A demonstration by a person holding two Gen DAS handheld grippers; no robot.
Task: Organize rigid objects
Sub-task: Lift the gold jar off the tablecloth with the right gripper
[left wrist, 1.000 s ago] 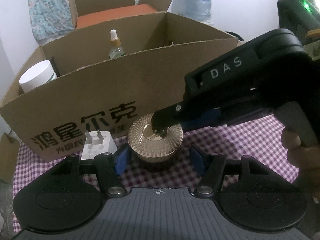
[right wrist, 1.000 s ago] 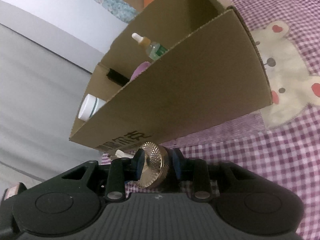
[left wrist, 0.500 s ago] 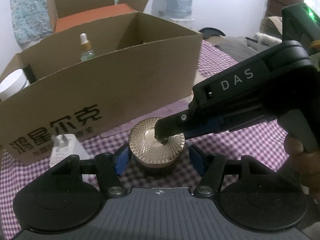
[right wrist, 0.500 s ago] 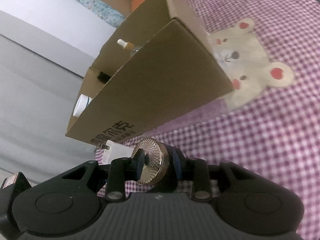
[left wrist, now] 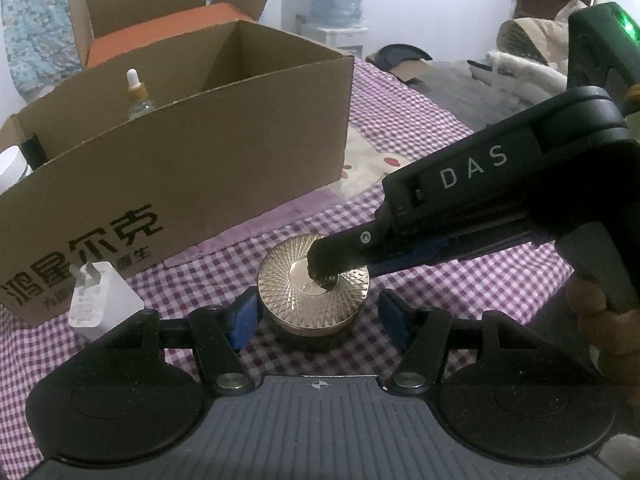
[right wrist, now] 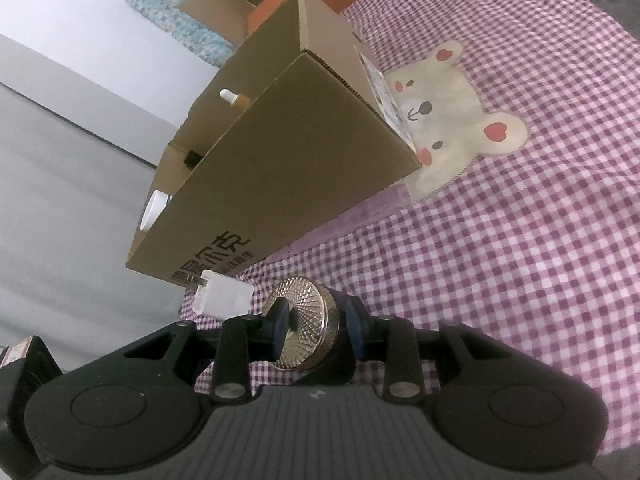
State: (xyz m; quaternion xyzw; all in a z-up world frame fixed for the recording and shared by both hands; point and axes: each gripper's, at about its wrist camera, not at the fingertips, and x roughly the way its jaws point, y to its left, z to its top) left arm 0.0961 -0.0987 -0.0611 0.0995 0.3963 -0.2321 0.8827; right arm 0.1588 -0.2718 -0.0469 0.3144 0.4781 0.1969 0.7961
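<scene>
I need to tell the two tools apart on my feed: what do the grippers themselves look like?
Both are matte black handheld tools with blue pads on the fingertips and silver pivot bolts. The left gripper has a ribbed grey body and two round discs. The right gripper carries white "DAS" lettering and a green light at the rear; it shows the same build in its own view.

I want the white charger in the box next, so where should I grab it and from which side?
Grip the white charger by its blocky body, across the flat side faces, not the prongs. It seems to lie on the checked cloth with the prongs toward the cardboard box, so come from above, on the side away from the box.
</scene>
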